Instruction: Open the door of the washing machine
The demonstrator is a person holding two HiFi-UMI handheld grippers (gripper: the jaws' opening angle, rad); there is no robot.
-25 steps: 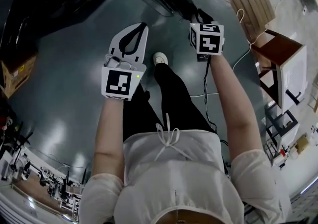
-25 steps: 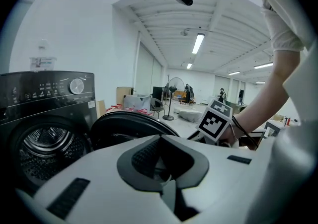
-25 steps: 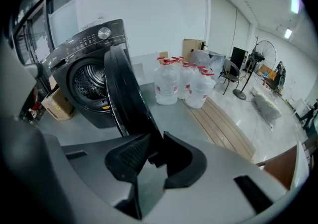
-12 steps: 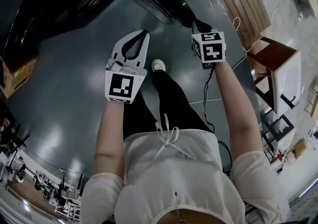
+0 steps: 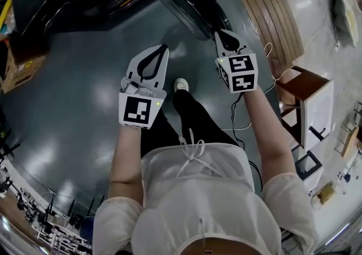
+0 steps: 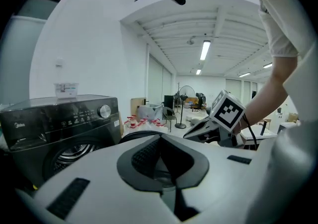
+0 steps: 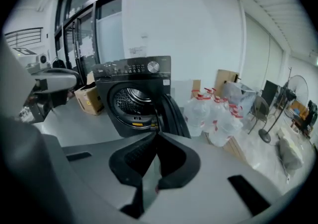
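The washing machine (image 7: 133, 100) stands dark against the white wall. Its door (image 7: 174, 114) hangs swung out at the right side of the machine's opening, seen almost edge-on, so the task looks as good as done. The drum (image 7: 130, 102) is open to view and nothing shows inside it (only its perforated steel wall). Just right of the machine stand clear water jugs (image 7: 213, 113) with red caps; how full they are I cannot tell. Just left of the machine sits a cardboard box (image 7: 88, 100), its contents hidden. In front of the machine, apart from the door, the left tongs (image 5: 164, 48) and the right tongs (image 5: 218, 33) each have their tips closed together on nothing. That is probably because the door needs no further pull.
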